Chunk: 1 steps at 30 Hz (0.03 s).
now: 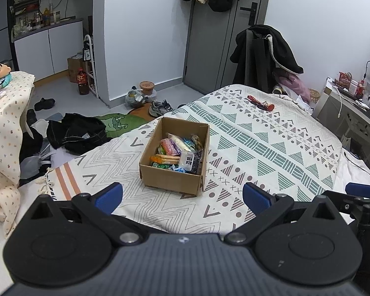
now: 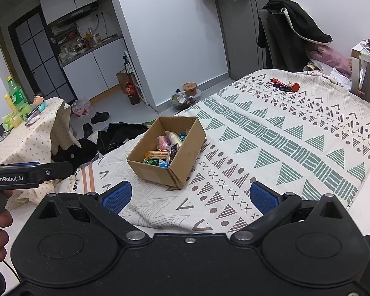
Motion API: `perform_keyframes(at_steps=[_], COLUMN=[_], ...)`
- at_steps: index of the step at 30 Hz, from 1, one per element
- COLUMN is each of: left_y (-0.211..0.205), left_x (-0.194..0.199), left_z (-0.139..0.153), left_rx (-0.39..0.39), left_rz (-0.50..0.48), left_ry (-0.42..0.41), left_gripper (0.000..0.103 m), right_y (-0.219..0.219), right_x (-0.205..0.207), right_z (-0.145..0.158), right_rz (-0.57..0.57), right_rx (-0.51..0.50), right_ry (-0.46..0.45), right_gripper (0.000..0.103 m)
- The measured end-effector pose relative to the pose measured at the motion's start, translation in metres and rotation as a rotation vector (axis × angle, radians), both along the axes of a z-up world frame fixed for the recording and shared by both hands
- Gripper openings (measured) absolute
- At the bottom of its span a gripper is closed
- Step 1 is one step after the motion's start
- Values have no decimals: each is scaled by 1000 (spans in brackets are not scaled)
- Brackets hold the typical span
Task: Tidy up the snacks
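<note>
An open cardboard box (image 1: 171, 176) stands on the patterned bedspread (image 1: 271, 148). Several colourful snack packets (image 1: 176, 151) lie inside it. The box also shows in the right wrist view (image 2: 182, 157), with the snacks (image 2: 164, 154) in it. My left gripper (image 1: 182, 197) is open and empty, held back from the box's near side. My right gripper (image 2: 191, 196) is open and empty, near the box's front corner. The left gripper's body (image 2: 29, 172) shows at the left of the right wrist view.
A red and black object (image 1: 260, 103) lies at the far end of the bed. Clothes (image 1: 74, 133) and shoes (image 1: 160, 107) lie on the floor to the left. A small covered table (image 2: 29, 133) holds bottles and a figurine. A chair with a black coat (image 1: 266, 54) stands behind the bed.
</note>
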<state>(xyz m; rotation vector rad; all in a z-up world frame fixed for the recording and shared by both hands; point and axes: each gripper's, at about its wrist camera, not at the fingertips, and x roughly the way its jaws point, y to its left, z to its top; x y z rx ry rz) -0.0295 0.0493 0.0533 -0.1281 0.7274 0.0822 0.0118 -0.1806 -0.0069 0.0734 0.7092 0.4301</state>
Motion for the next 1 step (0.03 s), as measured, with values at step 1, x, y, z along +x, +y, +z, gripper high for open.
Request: perform_keyframes(at_steps=[1], left_y=[0], left_x=[0], left_z=[0], left_rx=[-1], left_rz=[-1], left_ry=[0], left_gripper=[103], right_y=[0], right_x=[0], right_z=[0], right_rz=[-1], right_rx=[0], right_ry=[0], right_gripper=[103])
